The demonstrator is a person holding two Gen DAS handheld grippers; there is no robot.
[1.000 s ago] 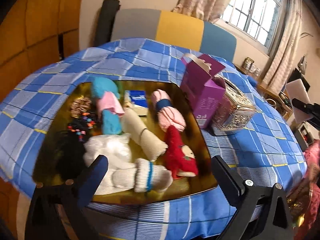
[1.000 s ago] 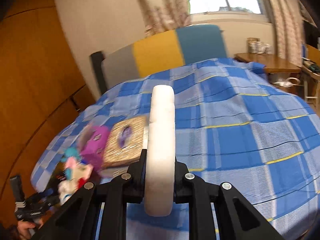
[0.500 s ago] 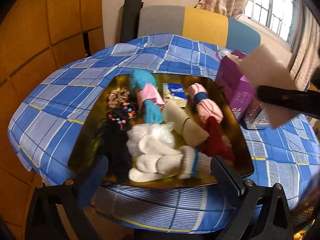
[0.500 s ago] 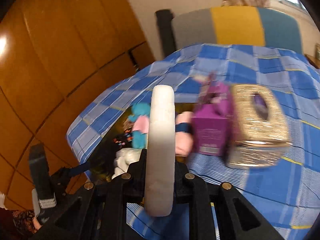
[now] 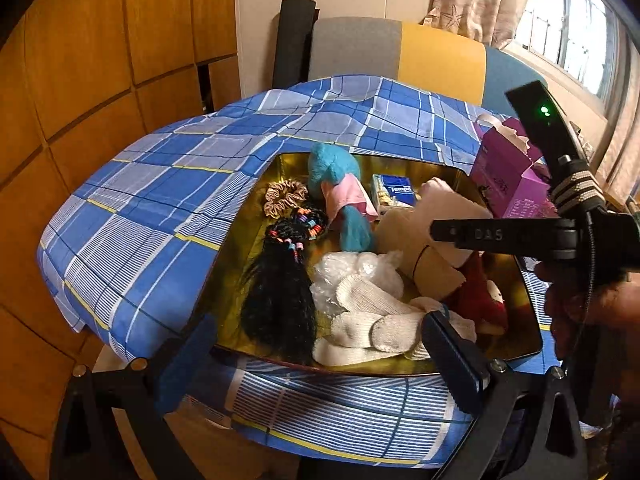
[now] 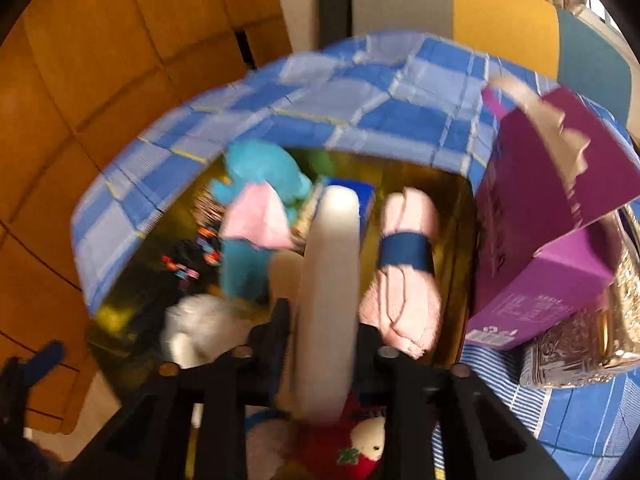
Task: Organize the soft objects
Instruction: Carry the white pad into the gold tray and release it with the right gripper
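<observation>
A gold tray [image 5: 236, 276] on the blue checked tablecloth holds soft things: a teal plush with a pink cloth [image 5: 336, 172], a scrunchie [image 5: 284, 200], a black beaded hairpiece [image 5: 280, 296], white knit gloves [image 5: 372, 316], a beige roll [image 5: 432, 272] and a red plush [image 5: 480, 304]. My right gripper [image 6: 324, 320] hangs over the tray. Its jaws are opening, and a white sponge pad [image 6: 332, 280] stands slightly tilted between them, with a thin gap at the left finger. A pink yarn roll [image 6: 408, 240] lies just beyond it. My left gripper [image 5: 320, 364] stands open and empty at the tray's near edge.
A purple carton [image 5: 508, 176] stands at the tray's right edge with a silver ornate box [image 6: 580, 344] behind it. A tissue pack [image 5: 394, 194] lies at the tray's back. A person's hand [image 5: 580, 300] holds the right gripper. A multicoloured chair [image 5: 400, 56] stands beyond the table.
The right gripper swung left and down with the white pad, from above the bare cloth to above the tray. Its jaws have loosened slightly. The left gripper drew back a little.
</observation>
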